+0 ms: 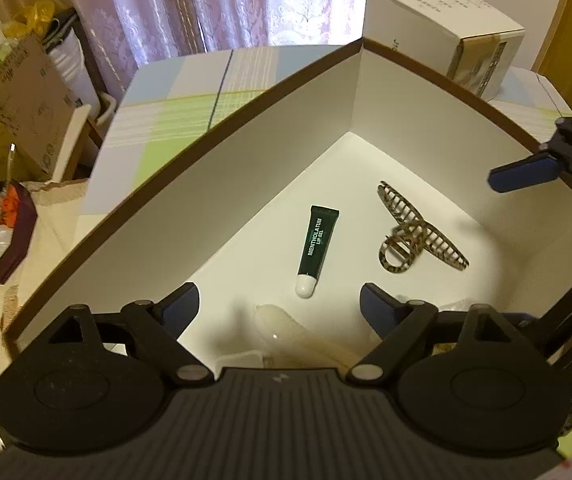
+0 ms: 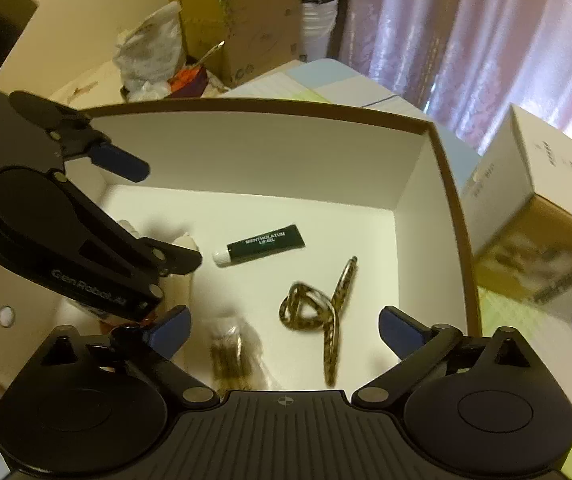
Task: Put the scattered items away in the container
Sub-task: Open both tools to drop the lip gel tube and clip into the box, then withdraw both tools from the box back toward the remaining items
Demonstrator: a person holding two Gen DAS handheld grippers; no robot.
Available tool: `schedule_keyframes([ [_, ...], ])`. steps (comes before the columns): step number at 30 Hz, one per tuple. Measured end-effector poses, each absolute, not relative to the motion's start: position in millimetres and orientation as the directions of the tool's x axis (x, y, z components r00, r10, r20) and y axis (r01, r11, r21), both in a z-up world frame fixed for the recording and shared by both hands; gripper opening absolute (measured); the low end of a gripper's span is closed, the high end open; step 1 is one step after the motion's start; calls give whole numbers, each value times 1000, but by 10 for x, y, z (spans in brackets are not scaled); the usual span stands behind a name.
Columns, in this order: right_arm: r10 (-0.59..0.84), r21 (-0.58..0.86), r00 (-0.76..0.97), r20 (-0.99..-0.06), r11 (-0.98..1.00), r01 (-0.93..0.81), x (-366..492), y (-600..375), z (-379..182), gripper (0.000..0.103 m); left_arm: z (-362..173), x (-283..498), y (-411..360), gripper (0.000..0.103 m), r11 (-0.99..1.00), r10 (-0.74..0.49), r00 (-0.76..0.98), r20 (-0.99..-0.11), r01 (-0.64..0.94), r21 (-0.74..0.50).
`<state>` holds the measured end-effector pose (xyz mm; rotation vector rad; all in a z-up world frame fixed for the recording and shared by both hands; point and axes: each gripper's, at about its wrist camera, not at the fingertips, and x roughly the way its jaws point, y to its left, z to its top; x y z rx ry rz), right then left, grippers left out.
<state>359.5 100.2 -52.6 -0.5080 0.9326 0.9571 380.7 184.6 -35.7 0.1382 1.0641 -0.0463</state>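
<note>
- We see both tools over the open white box [image 1: 270,128], its brown rim toward us in each view; it sits on the checked bench [image 1: 174,112].
- Left tool [image 1: 280,306]: wide, nothing between the fingers. It hangs low over the near part of the box floor.
- Right tool [image 2: 284,330]: also wide, empty. It hovers just above the hair claw [image 2: 325,312], which lies loose on the floor and reads blurred in this view.
- Already in the box: a green lip gel tube [image 1: 314,250], cap toward the left tool, and the hair claw just beside it, not touching.
- A pale translucent item [image 1: 286,328] lies right under the left tool; a small clear packet with dark contents [image 2: 228,354] lies under the right tool. We cannot tell what either is.
- A second, closed carton [image 1: 441,36] stands on the bench beyond the box corner. Too big to count as scattered, we judge.
- Step in hand, as we read it: release just made or being made inside the box; both tools are free to leave.
- No loose item shows on the visible bench, so we judge the task late or near done; much of the bench is out of view.
- Next move calls for lifting both tools straight up clear of the rim without clipping each other, then checking the rest of the bench.
</note>
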Motion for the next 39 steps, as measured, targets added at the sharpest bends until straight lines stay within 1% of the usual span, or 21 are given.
schedule_keyframes([
  [7, 496, 35, 278, -823, 532, -846, 3411, 749, -295, 101, -105, 3490, 1826, 88, 994, 34, 514, -857, 71, 82],
  [18, 543, 29, 338, -768, 558, -830, 3038, 506, -12, 101, 299, 2942, 1750, 88, 997, 41, 588, -808, 27, 70],
  [35, 586, 42, 341, -735, 540, -840, 2476, 180, 149, 101, 458, 2191, 1468, 89, 996, 72, 618, -783, 2, 93],
  [39, 591, 41, 342, -731, 538, -842, 2335, 82, 197, 101, 505, 2025, 1386, 90, 995, 82, 624, -777, -5, 101],
])
